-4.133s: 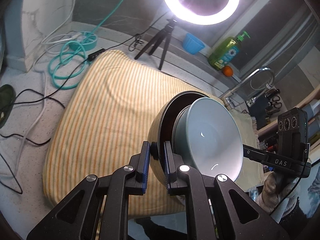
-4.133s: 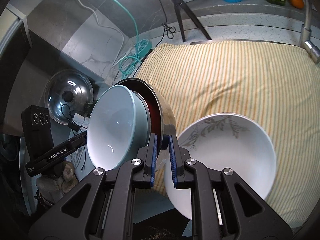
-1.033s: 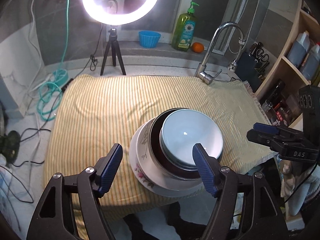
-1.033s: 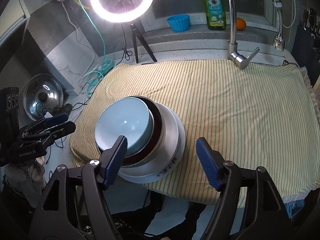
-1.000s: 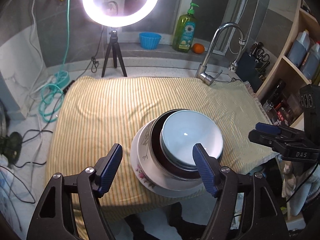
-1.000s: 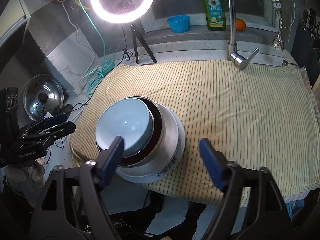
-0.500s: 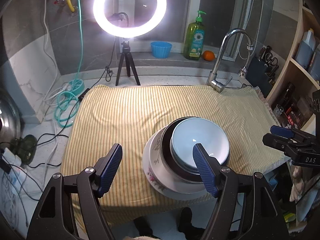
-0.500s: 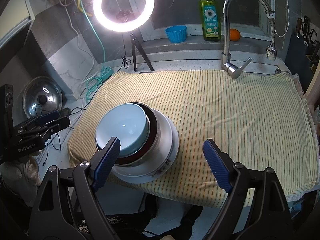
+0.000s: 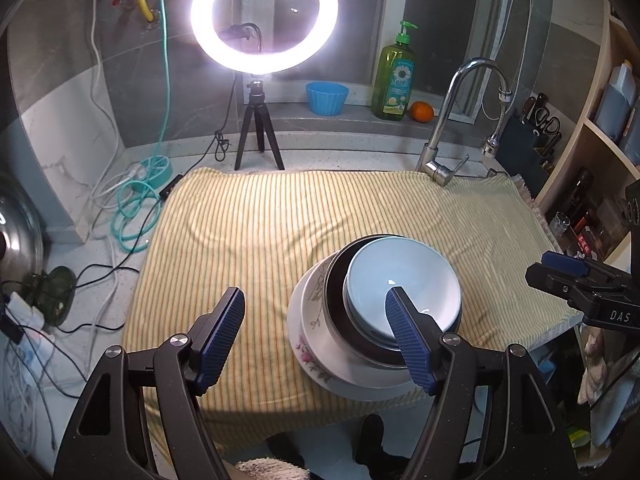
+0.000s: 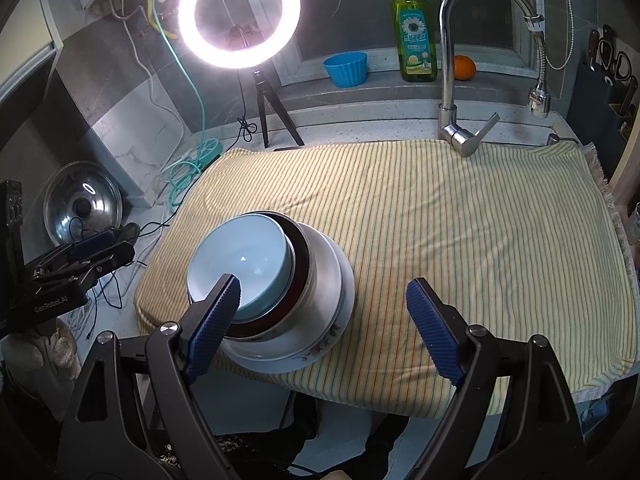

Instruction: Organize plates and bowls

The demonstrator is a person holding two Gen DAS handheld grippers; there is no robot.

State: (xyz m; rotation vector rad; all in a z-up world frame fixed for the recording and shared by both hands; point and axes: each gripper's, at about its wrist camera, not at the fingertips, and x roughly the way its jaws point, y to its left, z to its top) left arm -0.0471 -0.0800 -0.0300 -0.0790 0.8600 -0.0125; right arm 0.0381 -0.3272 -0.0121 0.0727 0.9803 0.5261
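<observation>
A stack of dishes stands at the near edge of the striped yellow cloth (image 9: 260,224). A light blue bowl (image 9: 402,286) sits inside a dark brown bowl (image 9: 334,286), which sits in a white flowered bowl (image 9: 310,332). The stack shows in the right wrist view too, with the blue bowl (image 10: 244,260) on top. My left gripper (image 9: 316,324) is open and empty, held above and before the stack. My right gripper (image 10: 324,312) is open and empty, also held back from the stack.
A ring light on a tripod (image 9: 260,128) stands behind the cloth. A faucet (image 9: 444,160), a green soap bottle (image 9: 396,80), a blue cup (image 9: 326,98) and an orange (image 9: 422,112) are at the back. Cables (image 9: 132,220) and a pot lid (image 10: 82,204) lie left. Shelves (image 9: 600,152) stand right.
Earlier both grippers were shut on the brown bowl's rim, carrying it with the blue bowl. Now the stack rests in the white bowl, both grippers are open and have drawn back and up.
</observation>
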